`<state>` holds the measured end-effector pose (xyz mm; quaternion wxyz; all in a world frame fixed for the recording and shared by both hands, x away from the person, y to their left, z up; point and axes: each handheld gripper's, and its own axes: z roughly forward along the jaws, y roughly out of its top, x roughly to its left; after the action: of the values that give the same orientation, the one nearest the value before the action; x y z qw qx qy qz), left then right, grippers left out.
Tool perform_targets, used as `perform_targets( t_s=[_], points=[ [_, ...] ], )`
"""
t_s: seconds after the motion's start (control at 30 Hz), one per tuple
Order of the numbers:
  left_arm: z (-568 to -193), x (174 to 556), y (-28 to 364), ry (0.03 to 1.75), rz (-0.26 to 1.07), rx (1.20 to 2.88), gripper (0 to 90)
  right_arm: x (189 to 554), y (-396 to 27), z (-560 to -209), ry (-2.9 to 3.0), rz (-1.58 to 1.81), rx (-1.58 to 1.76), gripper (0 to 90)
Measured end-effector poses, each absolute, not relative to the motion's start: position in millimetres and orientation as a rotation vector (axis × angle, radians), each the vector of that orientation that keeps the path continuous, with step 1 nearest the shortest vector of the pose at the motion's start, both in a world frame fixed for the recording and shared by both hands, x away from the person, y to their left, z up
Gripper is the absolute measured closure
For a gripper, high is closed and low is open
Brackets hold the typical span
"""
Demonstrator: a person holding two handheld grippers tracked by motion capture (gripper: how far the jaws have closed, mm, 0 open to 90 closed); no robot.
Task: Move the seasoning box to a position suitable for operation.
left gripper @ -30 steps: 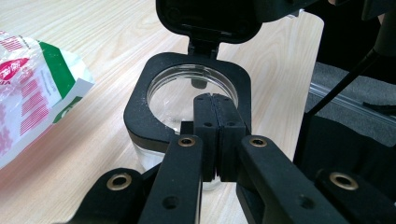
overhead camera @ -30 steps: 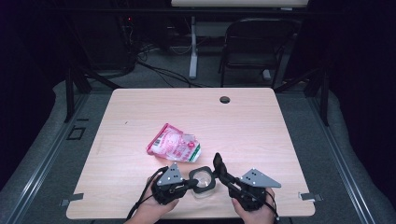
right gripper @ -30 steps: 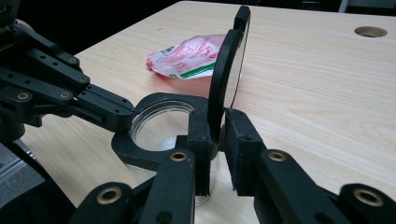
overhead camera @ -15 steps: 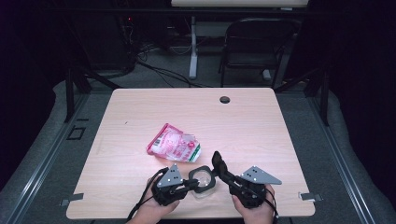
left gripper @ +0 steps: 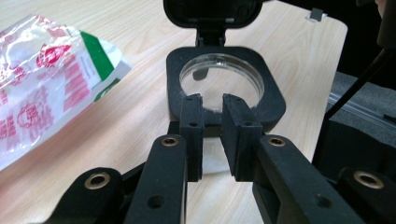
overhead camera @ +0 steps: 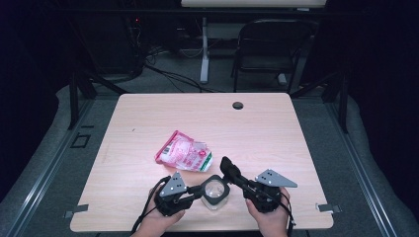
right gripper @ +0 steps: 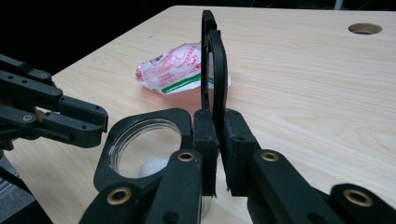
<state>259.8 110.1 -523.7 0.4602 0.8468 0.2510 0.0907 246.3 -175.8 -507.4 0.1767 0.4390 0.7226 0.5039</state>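
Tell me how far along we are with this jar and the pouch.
Done: the jar's flip lid stands open. In hand: the right gripper, jaws just closing, pinches that lid upright. The left gripper, jaws just opening, sits at the black collar without pressing it. Left, probably: the pouch lies untouched beside the jar.

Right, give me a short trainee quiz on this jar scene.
1. True or false: the lid of the jar lies shut flat.
2. What colour is most of the packet? A blue, B pink, C yellow.
3. Fill in: the lid stands between the jaws of the ___ gripper.

Key
1. False: it stands upright, hinged open.
2. B.
3. Right: the right gripper has just been closing its jaws, with the lid between them.
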Motion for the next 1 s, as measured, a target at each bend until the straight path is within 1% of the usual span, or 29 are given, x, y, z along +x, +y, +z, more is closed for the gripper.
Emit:
perform_targets(
  t_s=[0.33,0.67,1.0],
  points=[
    [-532,264,109,0.663,0.199,2.095,78.4,259,-181,-508,2.051,1.443,1.244,85.6],
    [-540,273,99,0.663,0.190,2.117,77.7,273,-197,-510,2.024,1.497,1.280,85.4],
    [-545,276,94,0.669,0.182,2.122,75.5,279,-205,-512,1.975,1.494,1.293,85.4]
  ],
)
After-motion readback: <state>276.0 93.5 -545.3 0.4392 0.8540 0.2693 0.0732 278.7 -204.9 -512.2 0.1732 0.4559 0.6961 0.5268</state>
